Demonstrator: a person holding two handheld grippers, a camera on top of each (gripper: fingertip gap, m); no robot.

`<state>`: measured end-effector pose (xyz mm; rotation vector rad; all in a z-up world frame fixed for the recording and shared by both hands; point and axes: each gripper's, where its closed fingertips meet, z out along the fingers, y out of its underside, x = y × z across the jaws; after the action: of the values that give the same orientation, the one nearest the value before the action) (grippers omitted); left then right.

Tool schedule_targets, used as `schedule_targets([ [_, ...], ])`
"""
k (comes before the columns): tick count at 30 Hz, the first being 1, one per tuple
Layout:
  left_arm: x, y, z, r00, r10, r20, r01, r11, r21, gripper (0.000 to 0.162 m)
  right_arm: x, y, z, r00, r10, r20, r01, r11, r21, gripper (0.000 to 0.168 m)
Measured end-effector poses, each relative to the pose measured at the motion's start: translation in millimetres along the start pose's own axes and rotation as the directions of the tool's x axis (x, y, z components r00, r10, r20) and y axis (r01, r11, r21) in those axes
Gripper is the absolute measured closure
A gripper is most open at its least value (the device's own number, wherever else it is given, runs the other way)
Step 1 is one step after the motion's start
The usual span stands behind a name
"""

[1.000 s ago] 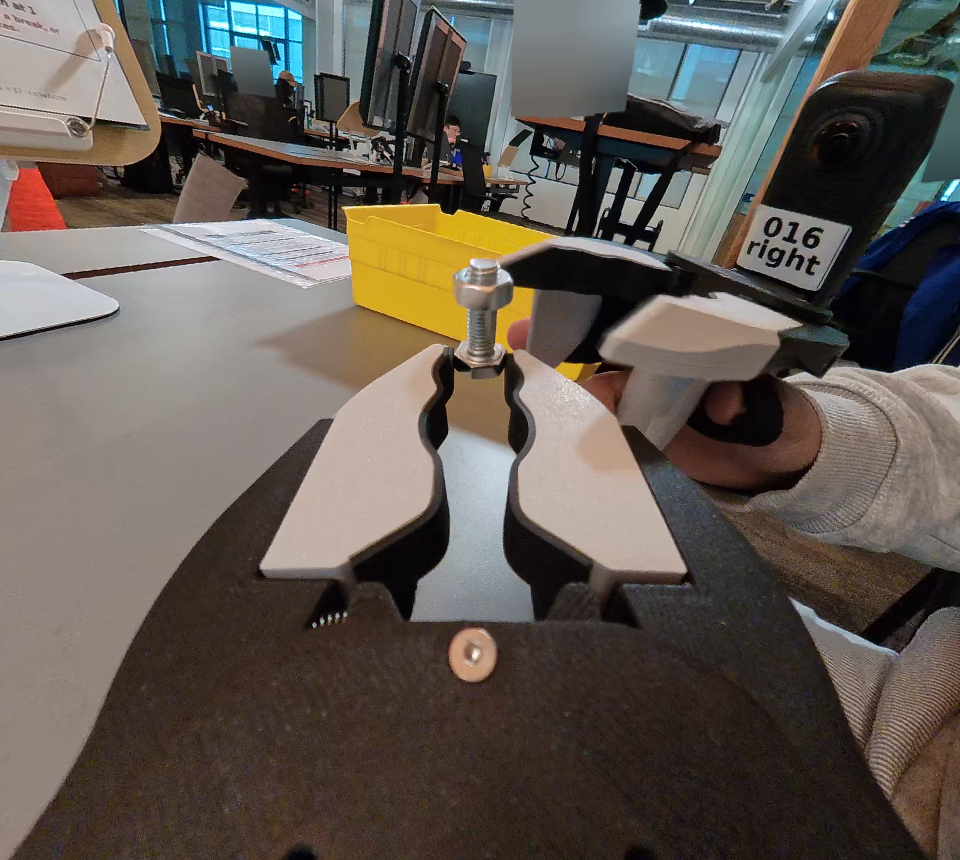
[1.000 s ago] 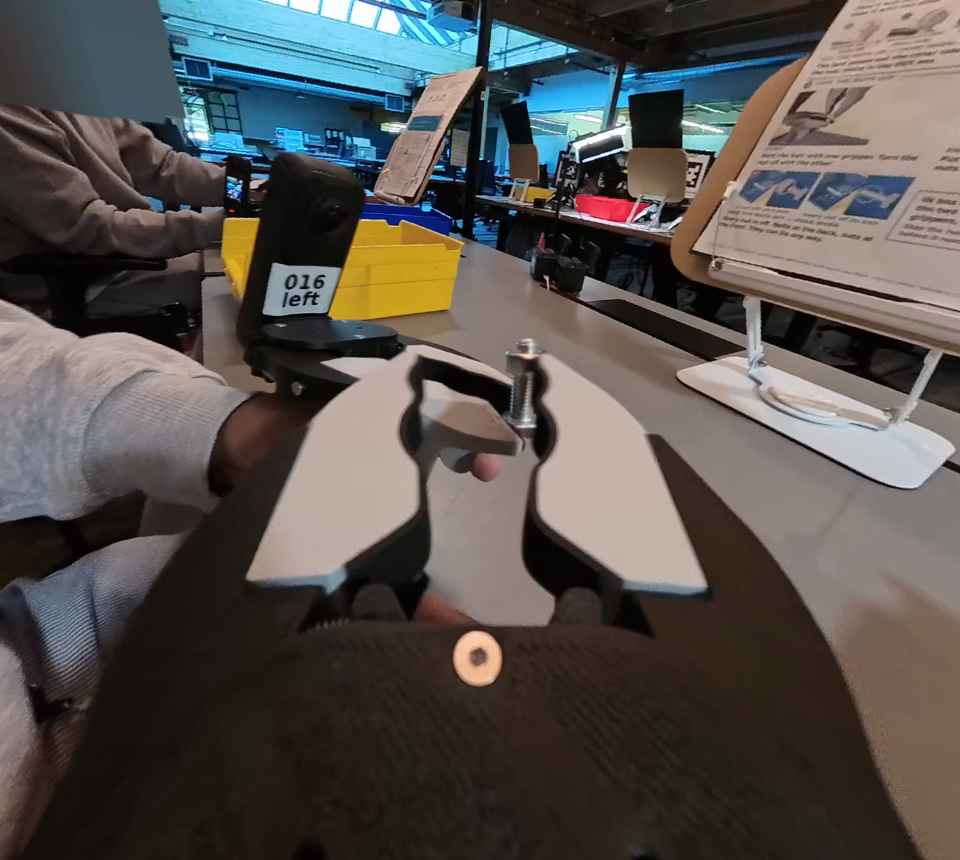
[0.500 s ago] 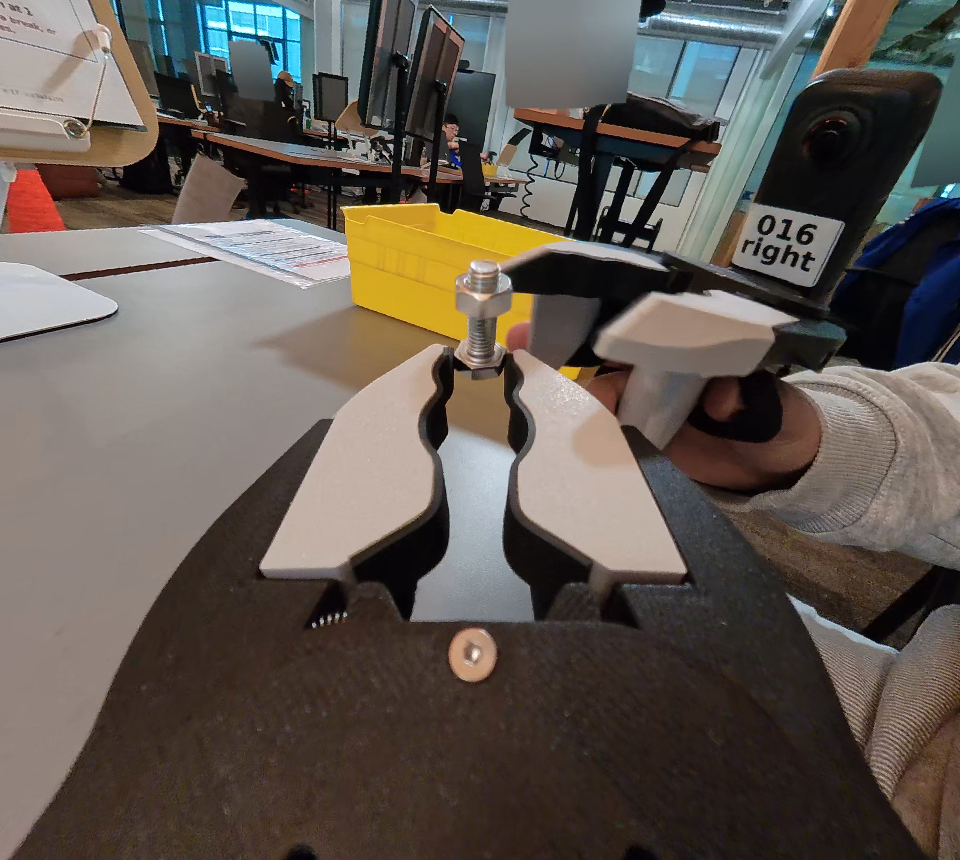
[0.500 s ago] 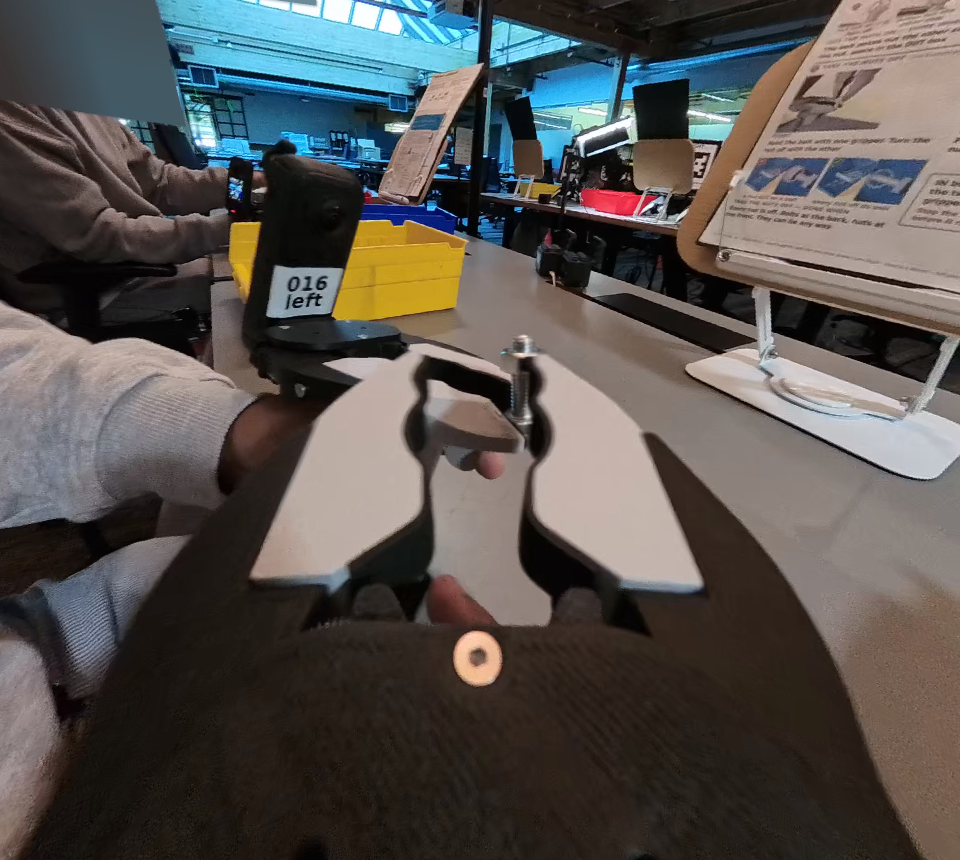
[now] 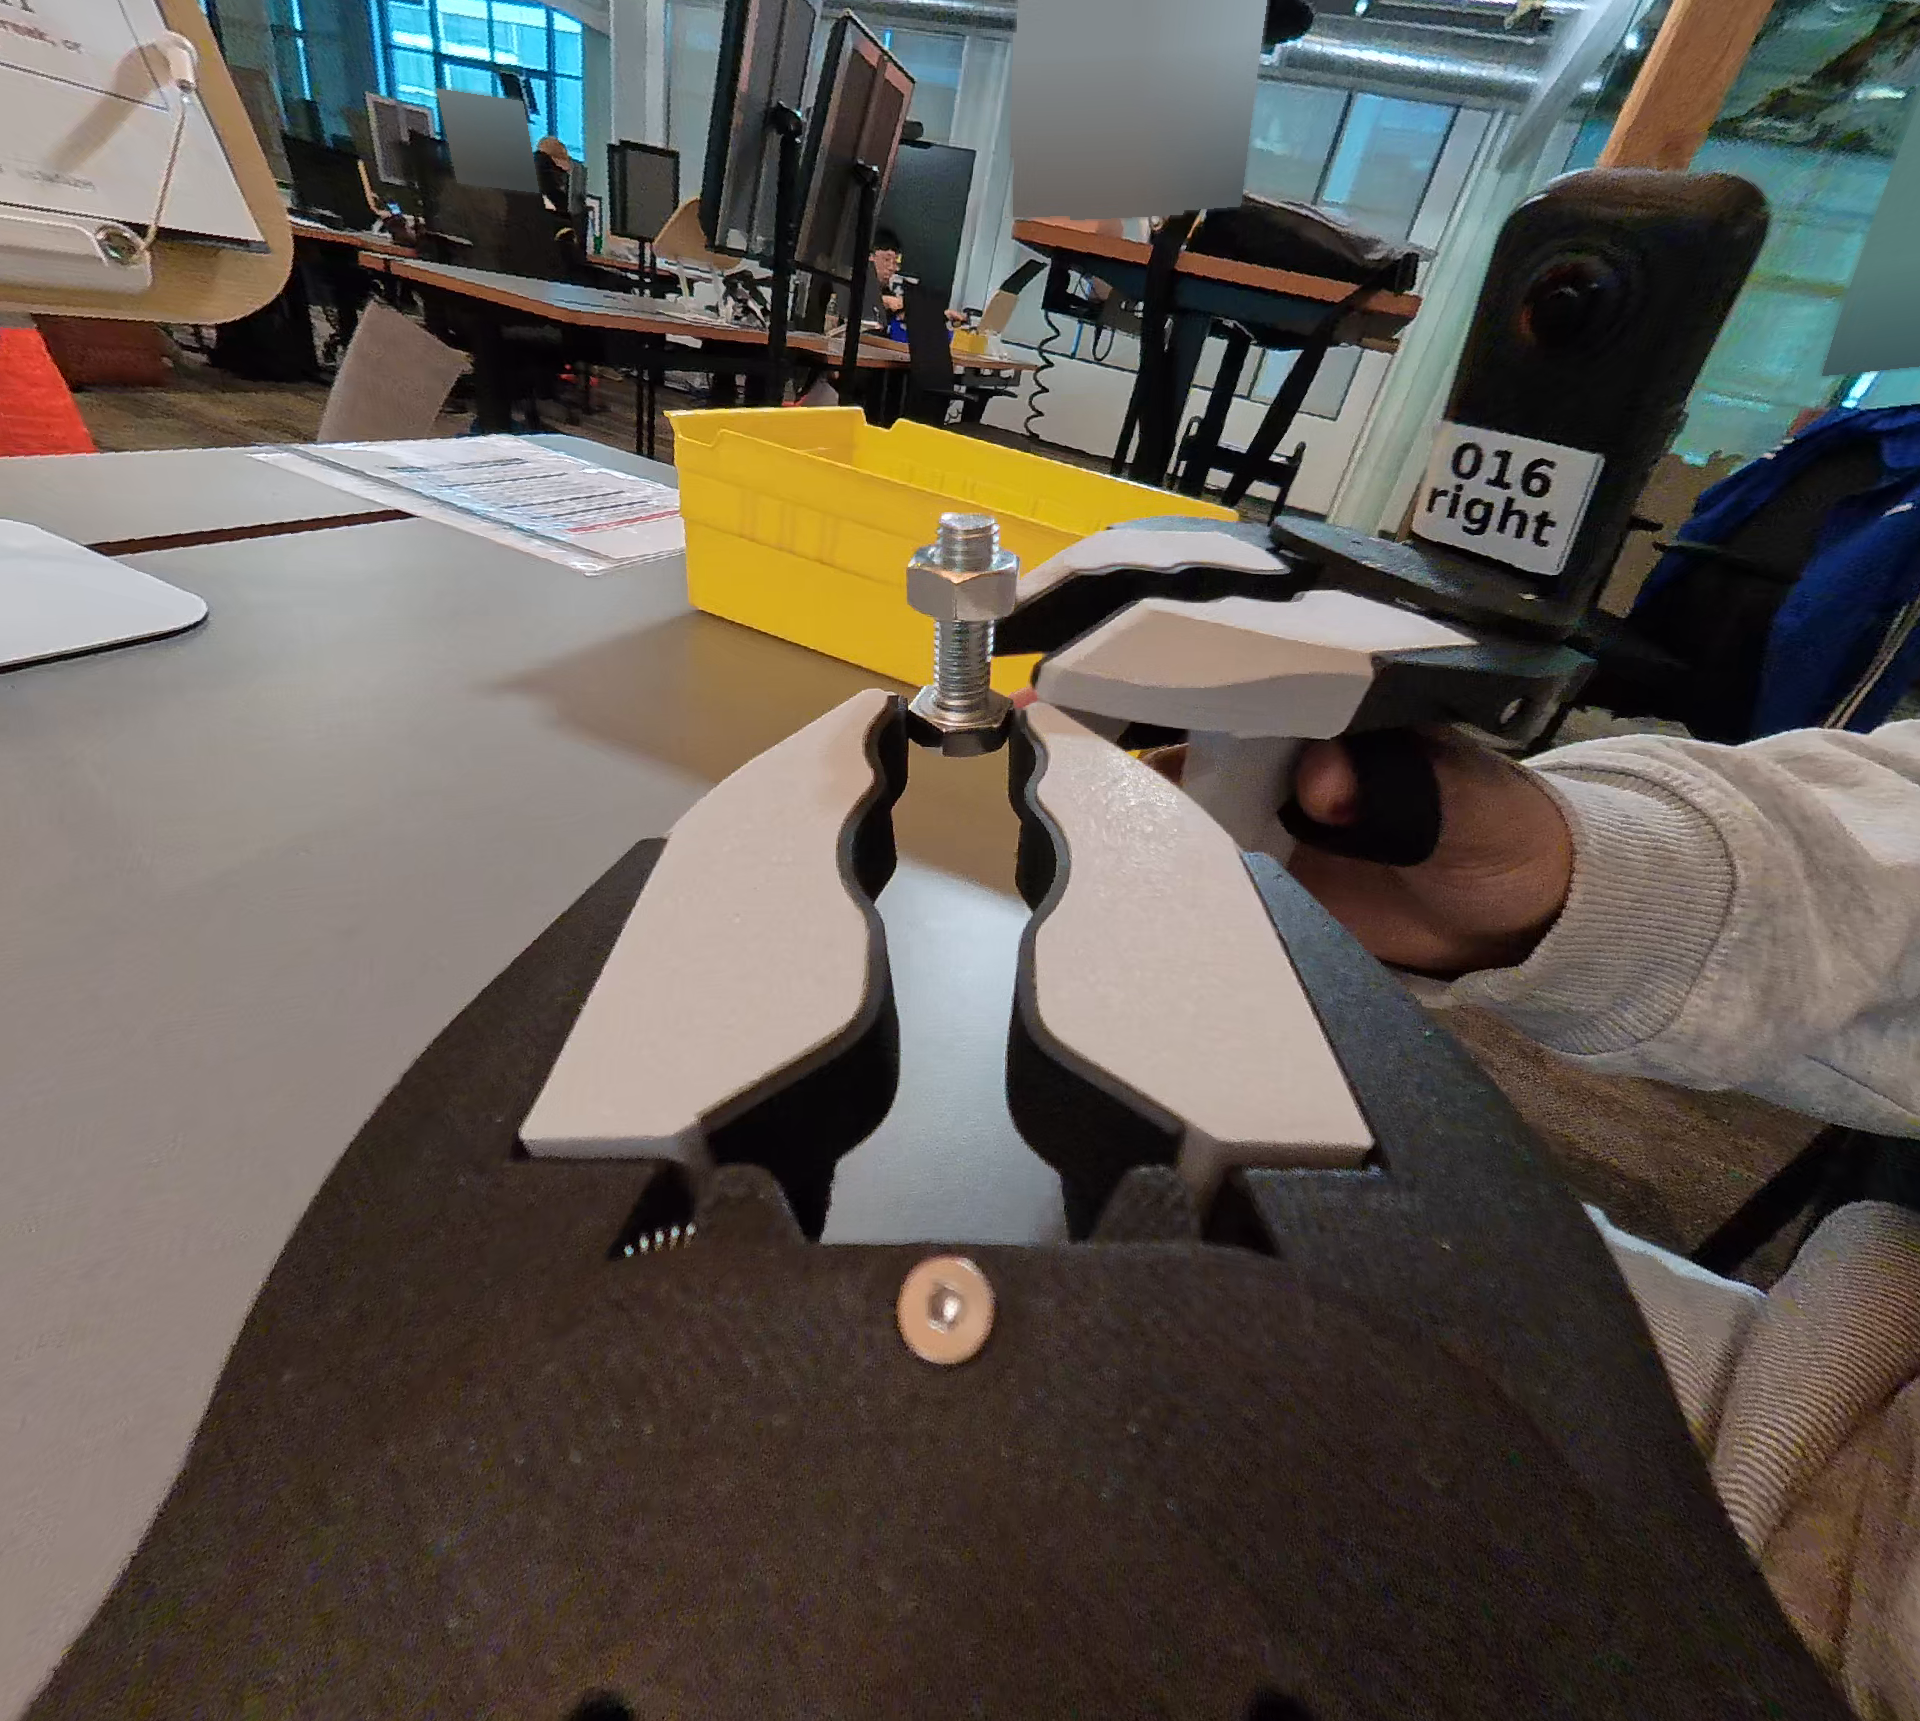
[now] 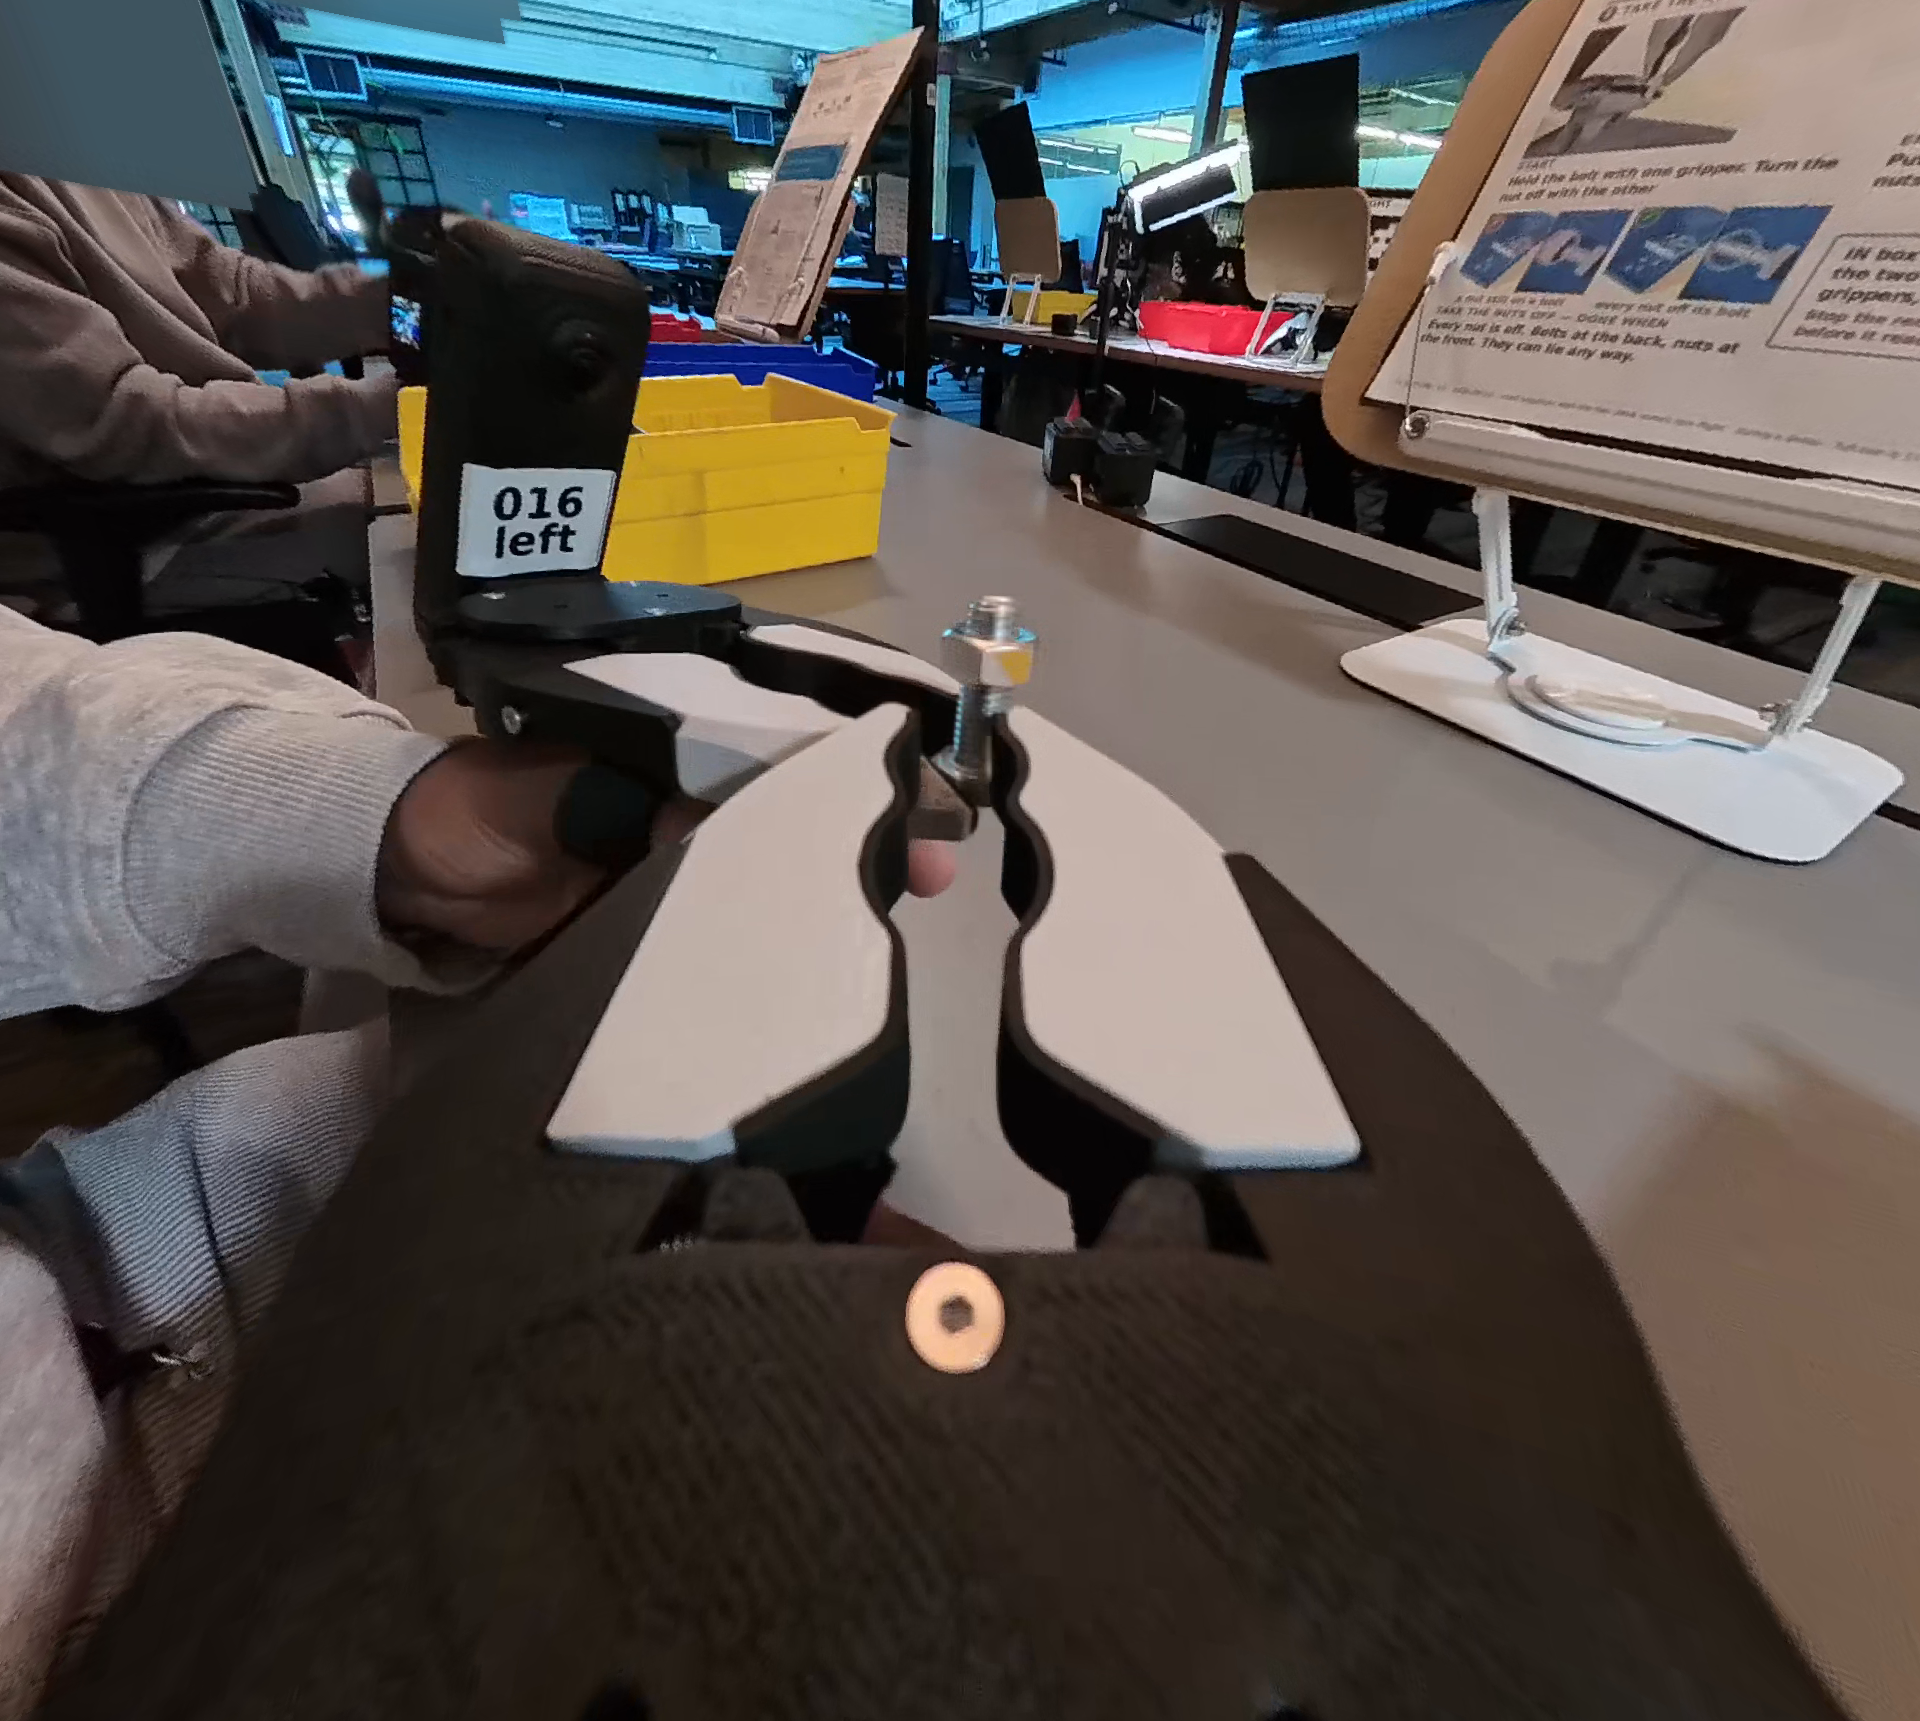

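Observation:
My left gripper (image 5: 958,717) is shut on the head of a steel bolt (image 5: 962,663) and holds it upright above the grey table (image 5: 312,788). A hex nut (image 5: 961,596) sits near the top of the thread. My right gripper (image 6: 956,721) comes in from the side, its jaws narrowed to a small gap. Its tips stand at the shaft (image 6: 974,729) just under the nut (image 6: 987,648), and I see no firm grip. It also shows in the left wrist view (image 5: 1023,648), right of the bolt. The left gripper (image 6: 951,778) shows in the right wrist view.
A yellow bin (image 5: 810,549) stands on the table just behind the bolt, also in the right wrist view (image 6: 748,476), with a blue bin (image 6: 769,367) behind it. A document stand on a white base (image 6: 1621,736) stands at the right. A laminated sheet (image 5: 499,482) lies flat beyond. My two grippers' fingertips are within a few centimetres of each other.
The right gripper's jaws have narrowed from a wide gap and levelled out beside the bolt. The left gripper and bolt have stayed almost still.

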<state>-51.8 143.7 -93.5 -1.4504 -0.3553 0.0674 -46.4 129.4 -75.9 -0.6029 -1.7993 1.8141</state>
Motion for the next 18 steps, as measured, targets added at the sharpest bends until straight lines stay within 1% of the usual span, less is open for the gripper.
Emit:
schedule_targets([
  [5, 10, 2, 2, 0.999, 0.011, -0.050, -0.011, 1.000, -0.007, 0.143, 3, 0, -1, 1.000, 0.012, 0.005, -0.012, 1.000, 0.006, 0.155],
  [6, 11, 2, 2, 0.998, 0.016, -0.053, -0.017, 1.000, -0.009, 0.143, 2, 0, -2, 1.000, 0.015, 0.013, -0.015, 1.000, 0.005, 0.156],
  [10, 13, 2, 2, 0.998, 0.005, -0.068, -0.006, 1.000, -0.003, 0.143, 1, -1, -3, 1.000, 0.010, 0.018, -0.009, 1.000, -0.023, 0.158],
  [12, 15, 0, 2, 0.997, -0.006, -0.078, 0.008, 1.000, 0.022, 0.142, 0, -4, -4, 1.000, -0.008, 0.021, 0.009, 0.999, -0.042, 0.158],
  [13, 15, -1, 1, 0.997, -0.014, -0.077, 0.017, 0.999, 0.033, 0.141, 2, -10, -5, 1.000, -0.024, 0.012, 0.024, 0.999, -0.033, 0.158],
  [15, 13, -3, 1, 0.997, -0.031, -0.073, 0.034, 0.998, 0.044, 0.131, 14, -30, -13, 0.995, -0.088, -0.037, 0.088, 0.996, 0.001, 0.158],
  [18, 15, 0, 2, 0.993, -0.061, -0.098, 0.064, 0.998, 0.026, 0.129, 50, -63, -40, 0.960, -0.225, -0.170, 0.224, 0.974, -0.023, 0.159],
])
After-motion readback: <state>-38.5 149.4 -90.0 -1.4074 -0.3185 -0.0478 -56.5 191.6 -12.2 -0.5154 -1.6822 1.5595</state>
